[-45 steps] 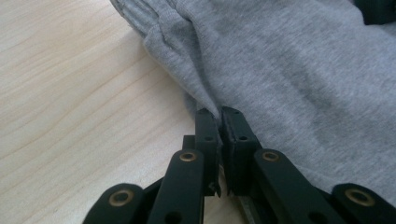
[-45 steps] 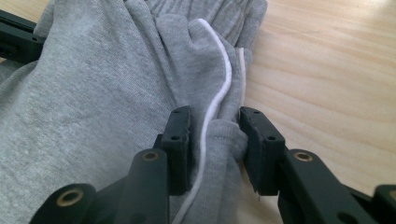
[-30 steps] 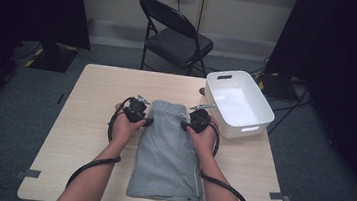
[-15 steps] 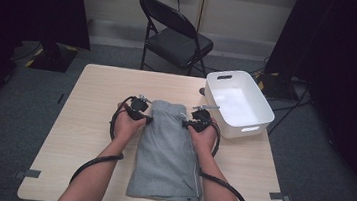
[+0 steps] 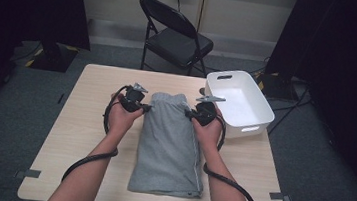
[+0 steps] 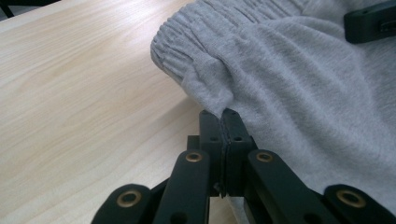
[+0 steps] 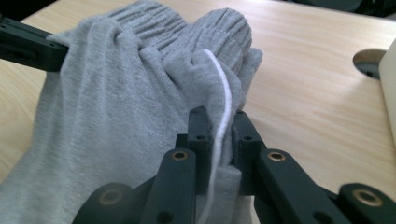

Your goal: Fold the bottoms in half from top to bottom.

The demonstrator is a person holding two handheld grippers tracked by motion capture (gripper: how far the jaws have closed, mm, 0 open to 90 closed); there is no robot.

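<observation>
Now the grey shorts [image 5: 171, 145] lay folded along the middle of the table [image 5: 74, 119].
Both grippers were clamped on its waistband end: left gripper [image 6: 224, 116] on 1 edge, right gripper [image 7: 219, 119] on the other, beside a white bin [image 5: 239, 103].

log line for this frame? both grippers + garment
left gripper: shut on grey shorts | right gripper: shut on grey shorts | shorts: folded, on table
</observation>
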